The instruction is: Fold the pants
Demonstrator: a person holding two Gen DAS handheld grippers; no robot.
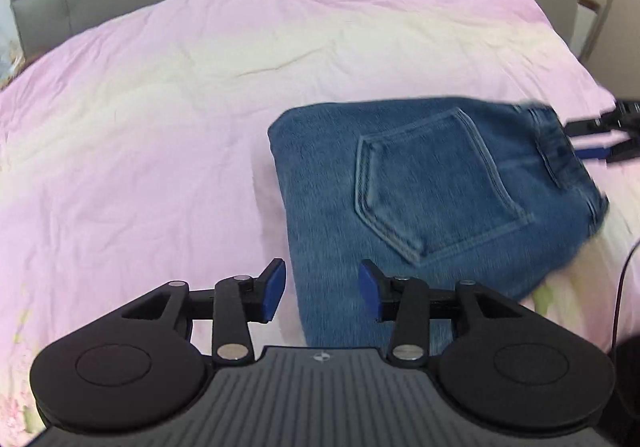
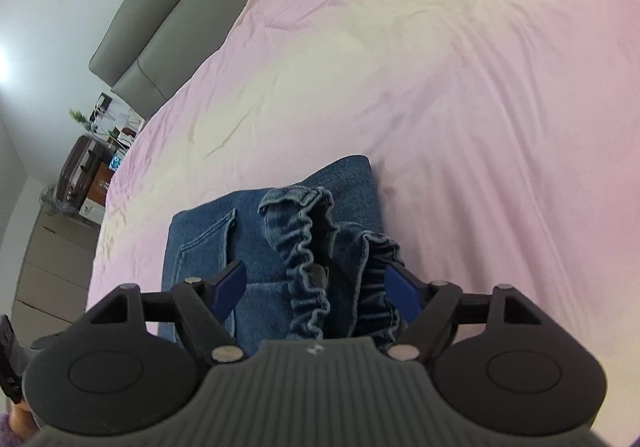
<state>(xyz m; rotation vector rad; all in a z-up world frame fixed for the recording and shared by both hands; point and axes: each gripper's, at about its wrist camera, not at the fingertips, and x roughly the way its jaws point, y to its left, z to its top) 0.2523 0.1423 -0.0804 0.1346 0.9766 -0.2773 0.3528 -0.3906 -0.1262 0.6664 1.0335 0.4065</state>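
Each tool (image 1: 322, 289) is black with blue pads (image 1: 275, 287), silver screws and a ribbed grey body.

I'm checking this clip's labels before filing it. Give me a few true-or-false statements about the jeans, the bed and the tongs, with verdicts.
1. The jeans lie folded on a pink bedspread. True.
2. A back pocket faces up. True.
3. The left tongs are clamped on the jeans. False: their pads stand apart, gripping nothing.
4. The right tongs are shut. False: they are open, with the ruffled waistband loose between them.
5. The headboard is red. False: it is grey.
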